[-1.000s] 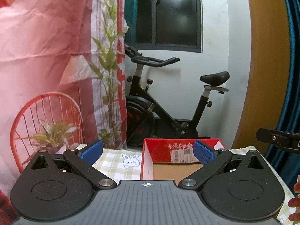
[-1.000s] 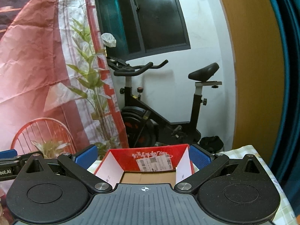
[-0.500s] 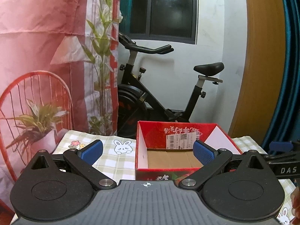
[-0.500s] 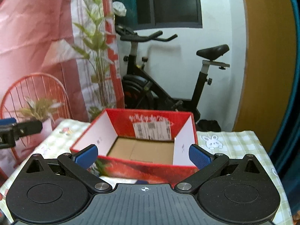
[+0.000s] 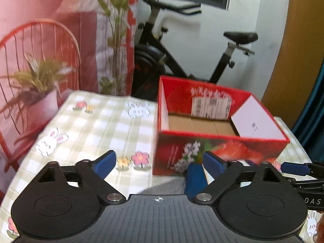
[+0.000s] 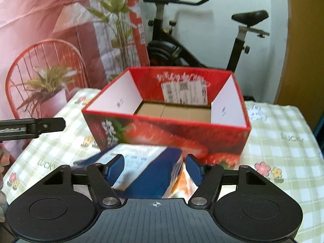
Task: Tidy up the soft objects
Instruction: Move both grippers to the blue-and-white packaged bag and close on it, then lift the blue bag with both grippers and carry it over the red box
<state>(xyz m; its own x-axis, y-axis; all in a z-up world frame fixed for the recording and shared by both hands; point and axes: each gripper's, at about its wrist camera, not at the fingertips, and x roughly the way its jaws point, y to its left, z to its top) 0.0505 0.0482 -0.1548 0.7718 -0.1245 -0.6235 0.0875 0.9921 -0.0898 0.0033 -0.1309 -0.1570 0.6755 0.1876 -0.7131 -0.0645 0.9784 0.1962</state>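
Red open cardboard box (image 6: 166, 133) on checked tablecloth (image 6: 283, 141), right gripper (image 6: 154, 168) closing around blue soft packet with white label (image 6: 141, 162), not yet clenched, left gripper (image 5: 160, 164) closing over bare cloth, grasping nothing.

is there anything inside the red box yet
No, the red box shows only its bare cardboard floor, and the blue packet lies on the table in front of it.

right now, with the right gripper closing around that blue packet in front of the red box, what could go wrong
The right gripper jaws are closing with the blue packet between them; it looks soft and lies skewed, so it may crumple or slip out. The red box stands just behind, so a forward push could shove it. The left gripper is near the same packet and might collide.
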